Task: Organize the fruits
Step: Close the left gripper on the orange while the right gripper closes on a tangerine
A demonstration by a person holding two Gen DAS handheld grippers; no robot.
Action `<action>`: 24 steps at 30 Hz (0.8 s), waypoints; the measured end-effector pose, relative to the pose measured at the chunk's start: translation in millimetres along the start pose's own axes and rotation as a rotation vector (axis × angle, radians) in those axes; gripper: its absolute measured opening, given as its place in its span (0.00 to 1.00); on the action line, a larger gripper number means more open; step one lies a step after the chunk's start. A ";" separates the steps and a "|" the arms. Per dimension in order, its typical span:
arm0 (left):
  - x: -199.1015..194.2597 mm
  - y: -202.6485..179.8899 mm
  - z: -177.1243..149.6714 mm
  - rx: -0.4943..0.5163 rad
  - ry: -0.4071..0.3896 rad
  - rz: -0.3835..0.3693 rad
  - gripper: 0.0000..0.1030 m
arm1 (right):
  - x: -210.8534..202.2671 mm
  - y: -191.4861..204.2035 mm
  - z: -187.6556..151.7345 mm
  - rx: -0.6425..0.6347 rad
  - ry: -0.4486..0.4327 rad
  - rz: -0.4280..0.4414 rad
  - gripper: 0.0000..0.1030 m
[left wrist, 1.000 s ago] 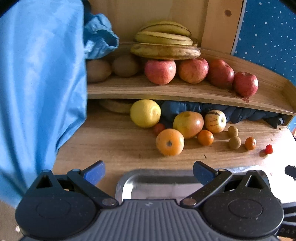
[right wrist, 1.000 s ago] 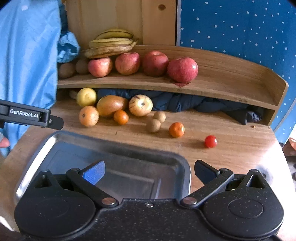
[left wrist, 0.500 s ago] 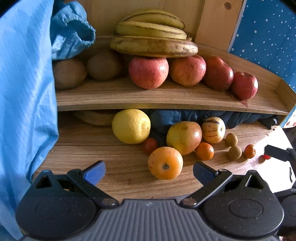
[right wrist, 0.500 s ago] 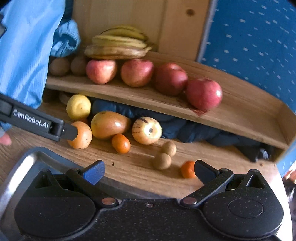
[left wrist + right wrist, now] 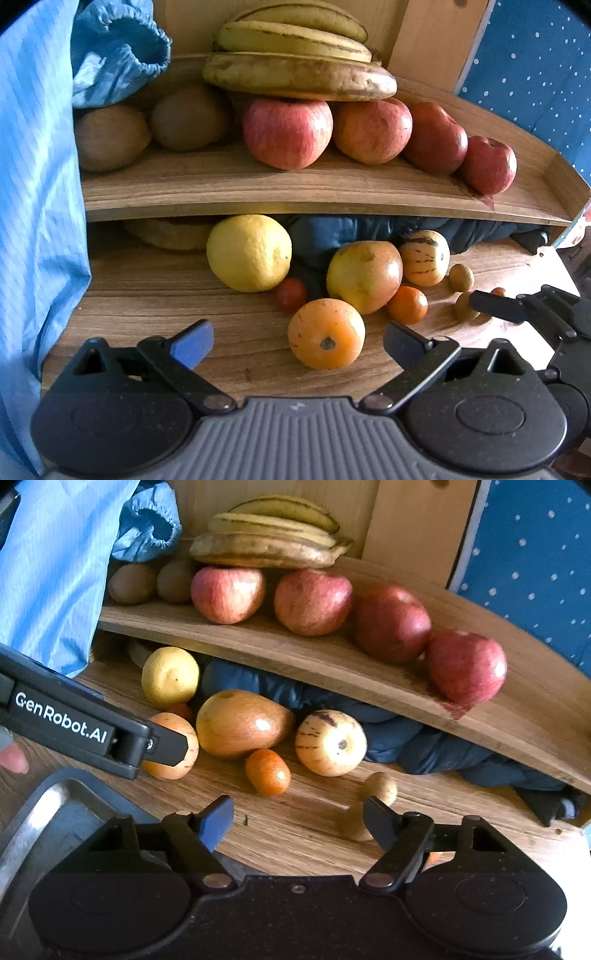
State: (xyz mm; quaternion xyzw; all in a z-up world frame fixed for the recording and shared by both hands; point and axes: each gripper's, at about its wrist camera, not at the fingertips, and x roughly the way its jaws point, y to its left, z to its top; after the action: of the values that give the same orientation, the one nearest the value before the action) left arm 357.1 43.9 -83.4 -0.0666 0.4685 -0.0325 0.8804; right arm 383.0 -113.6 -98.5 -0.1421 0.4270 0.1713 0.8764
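My left gripper (image 5: 298, 339) is open, its jaws either side of a large orange (image 5: 325, 334) on the wooden table. Behind it lie a lemon (image 5: 248, 257), a mango (image 5: 364, 276), a striped melon (image 5: 424, 257), a small tangerine (image 5: 407, 305) and a small red tomato (image 5: 291, 294). My right gripper (image 5: 297, 822) is open and empty over the table, near the small tangerine (image 5: 267, 772) and two small brown fruits (image 5: 380, 787). The left gripper also shows in the right wrist view (image 5: 166, 744), against the orange (image 5: 170, 746).
A wooden shelf (image 5: 295, 195) above holds bananas (image 5: 299, 74), several apples (image 5: 288, 133) and two kiwis (image 5: 110, 136). Blue cloth (image 5: 37, 184) hangs at the left; dark cloth (image 5: 406, 746) lies under the shelf. A metal tray (image 5: 44, 819) sits at the near left.
Both grippers have moved forward toward the fruit. The tray has dropped out of the left wrist view. The orange now sits between my left jaws. The right gripper has closed in on the small fruits.
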 end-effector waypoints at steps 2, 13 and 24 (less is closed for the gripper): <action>2.4 -0.5 0.7 0.003 0.007 -0.003 0.91 | 3.7 0.4 1.1 0.006 0.004 0.011 0.69; 6.8 -2.1 1.7 0.005 0.026 -0.062 0.64 | 15.8 2.5 7.7 0.005 0.004 0.047 0.45; 9.0 -3.7 2.2 0.014 0.033 -0.086 0.51 | 23.6 9.5 11.8 -0.019 -0.004 0.064 0.32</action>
State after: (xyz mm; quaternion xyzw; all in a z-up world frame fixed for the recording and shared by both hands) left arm 364.0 39.4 -89.0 -0.0801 0.4792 -0.0746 0.8708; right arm 400.9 -96.2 -111.2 -0.1362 0.4280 0.2035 0.8700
